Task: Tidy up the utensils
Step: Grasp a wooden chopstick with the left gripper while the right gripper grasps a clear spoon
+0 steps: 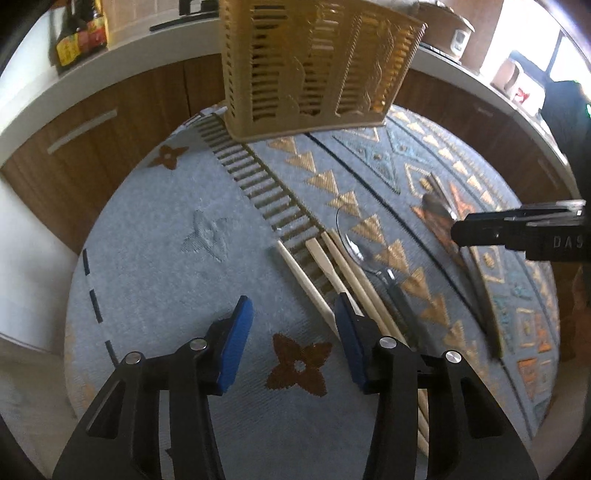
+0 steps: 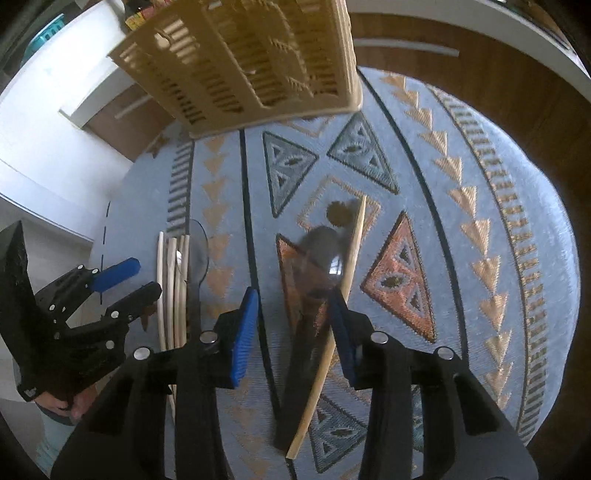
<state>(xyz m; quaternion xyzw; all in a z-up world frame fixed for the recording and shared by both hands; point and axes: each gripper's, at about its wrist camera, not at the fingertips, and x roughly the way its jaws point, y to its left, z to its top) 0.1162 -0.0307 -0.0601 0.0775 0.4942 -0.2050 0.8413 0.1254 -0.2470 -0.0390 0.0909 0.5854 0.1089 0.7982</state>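
My left gripper (image 1: 293,341) points down at the grey patterned cloth (image 1: 155,258) with its blue pads (image 1: 236,343) apart and nothing between them, only a brown flower in the weave below the gap. Just right of its right pad lie the wooden chopsticks (image 1: 332,269), side by side and running away from me, and touching them on their right is a clear spoon (image 1: 351,236) with a dark handle. My right gripper (image 2: 291,332) also points down with its pads apart; between them pass a single wooden chopstick (image 2: 351,251) and the dark handle of a second clear spoon (image 2: 321,254) – the chopstick runs close along the right pad, though I cannot tell whether it touches, and the blur hides the rest. This pair lies well to the right of the first group, on the orange triangle in the middle of the cloth. Further off, at the far edge of the cloth, stands the tan slatted basket (image 1: 314,74) – upright, well apart from all the utensils. Beyond it run the wood-fronted cabinets (image 1: 92,147) under a white counter (image 1: 129,48), with sauce bottles (image 1: 79,33) at the far left.
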